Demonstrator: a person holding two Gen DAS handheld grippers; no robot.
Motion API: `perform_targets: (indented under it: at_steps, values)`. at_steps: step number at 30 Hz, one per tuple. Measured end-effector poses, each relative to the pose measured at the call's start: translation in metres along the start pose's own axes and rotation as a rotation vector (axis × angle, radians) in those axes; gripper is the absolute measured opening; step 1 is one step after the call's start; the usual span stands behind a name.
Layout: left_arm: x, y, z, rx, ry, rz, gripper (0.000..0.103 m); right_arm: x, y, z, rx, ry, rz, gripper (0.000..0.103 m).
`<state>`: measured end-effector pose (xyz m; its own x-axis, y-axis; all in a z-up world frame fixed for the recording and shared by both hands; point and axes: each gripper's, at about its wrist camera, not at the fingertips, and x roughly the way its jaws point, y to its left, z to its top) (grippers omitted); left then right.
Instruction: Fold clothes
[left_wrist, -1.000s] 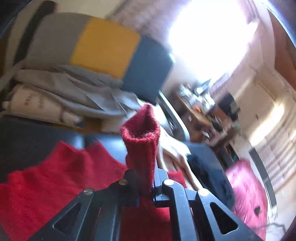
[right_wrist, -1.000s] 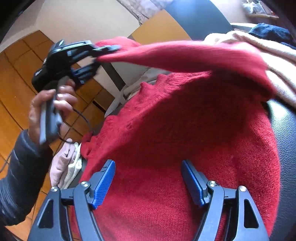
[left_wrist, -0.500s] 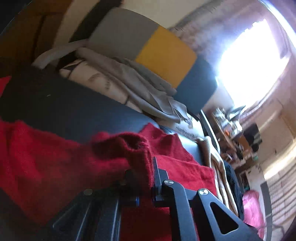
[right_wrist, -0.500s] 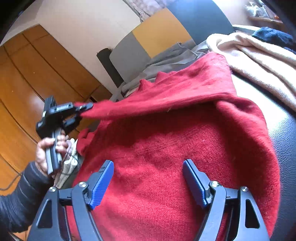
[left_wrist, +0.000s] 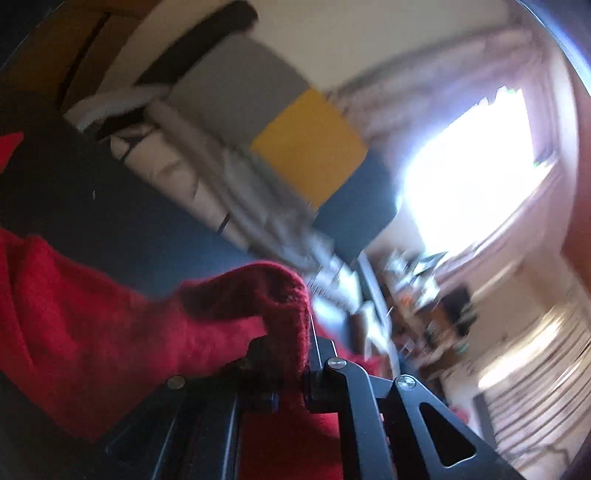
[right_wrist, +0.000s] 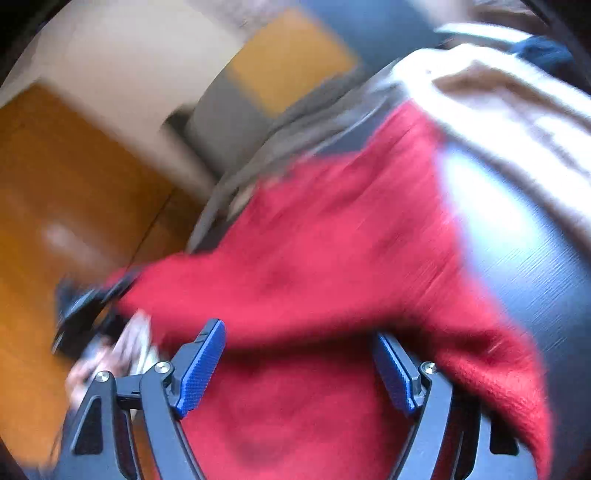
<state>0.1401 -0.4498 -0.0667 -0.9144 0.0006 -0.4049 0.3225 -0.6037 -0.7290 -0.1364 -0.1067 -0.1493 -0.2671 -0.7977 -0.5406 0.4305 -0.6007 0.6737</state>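
left gripper (left_wrist: 295, 373): clamped on the sleeve cuff (left_wrist: 273, 295) of the red sweater (right_wrist: 332, 258)
right gripper (right_wrist: 299, 365): jaws wide apart, holding nothing, just above sweater
sweater: spread on black seat (right_wrist: 535, 258), beside cream garment (right_wrist: 498, 99)

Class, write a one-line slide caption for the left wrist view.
Left claw shut on the cuff of a red knitted sweater, its sleeve stretched over a dark seat, with a grey, yellow and blue cushion behind.

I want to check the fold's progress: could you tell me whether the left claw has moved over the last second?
Yes. In the right wrist view the left claw, shut on the red sweater sleeve, has dropped from level with the yellow cushion panel to well below it.
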Motion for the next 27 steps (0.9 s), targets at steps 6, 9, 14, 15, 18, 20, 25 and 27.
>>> perform_targets:
  at_steps: [6, 9, 14, 15, 18, 20, 25, 27]
  values:
    - [0.015, 0.039, -0.036, 0.022, 0.131, 0.211, 0.007, -0.017, -0.033, 0.008, 0.149, -0.042, 0.052, 0.088]
    - [0.011, 0.055, -0.043, -0.021, 0.159, 0.191, 0.008, -0.021, -0.029, -0.003, 0.11, 0.036, 0.087, 0.088]
    - [0.001, 0.078, -0.05, -0.099, 0.194, 0.127, 0.022, -0.046, -0.009, -0.001, -0.06, 0.09, 0.014, 0.088]
    - [-0.001, 0.083, -0.052, -0.114, 0.2, 0.114, 0.024, -0.05, -0.004, 0.002, -0.09, 0.087, -0.003, 0.088]
    - [-0.011, 0.079, -0.032, -0.072, 0.167, 0.147, 0.033, -0.056, -0.001, 0.016, -0.137, 0.067, -0.046, 0.088]
    - [-0.004, 0.071, -0.018, -0.002, 0.189, 0.184, 0.04, -0.055, -0.004, 0.025, -0.142, 0.049, -0.085, 0.089]
    - [0.05, 0.046, -0.006, 0.274, 0.346, 0.28, 0.043, -0.037, -0.01, 0.053, -0.134, 0.026, -0.145, 0.089]
    - [0.073, 0.039, -0.015, 0.388, 0.416, 0.306, 0.044, -0.025, -0.008, 0.066, -0.148, 0.027, -0.176, 0.089]
